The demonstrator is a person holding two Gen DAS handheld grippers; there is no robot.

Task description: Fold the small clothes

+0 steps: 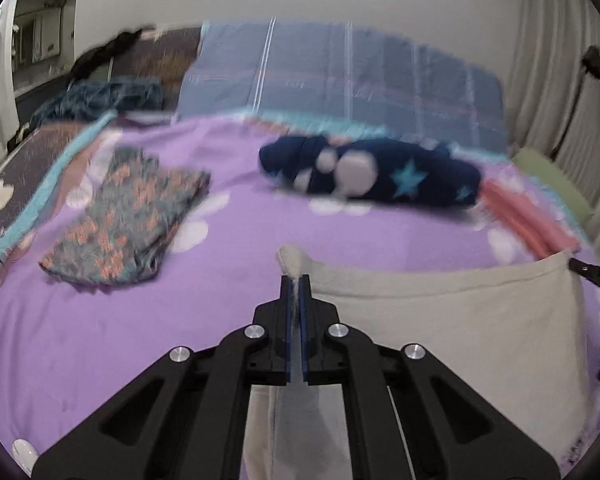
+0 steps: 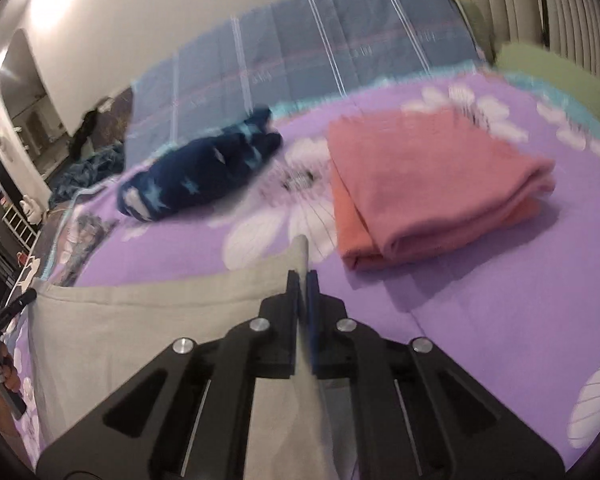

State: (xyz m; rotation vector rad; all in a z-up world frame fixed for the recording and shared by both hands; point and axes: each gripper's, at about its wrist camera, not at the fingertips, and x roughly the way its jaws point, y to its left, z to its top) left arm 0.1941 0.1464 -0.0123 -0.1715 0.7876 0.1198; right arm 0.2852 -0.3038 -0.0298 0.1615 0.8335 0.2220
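Note:
A beige garment (image 1: 452, 320) hangs stretched between my two grippers above the purple bedspread (image 1: 220, 240). My left gripper (image 1: 296, 280) is shut on its left top corner. My right gripper (image 2: 303, 276) is shut on its right top corner; the cloth (image 2: 140, 320) runs off to the left toward the other gripper. A crumpled navy garment with light blue stars (image 1: 372, 172) lies farther back on the bed and shows in the right wrist view (image 2: 200, 172) too.
A folded floral garment (image 1: 128, 216) lies at the left of the bed. A folded pink stack (image 2: 432, 188) lies at the right. A blue striped quilt (image 1: 340, 72) lies behind, a green pillow (image 2: 556, 76) by the curtain (image 1: 560, 40).

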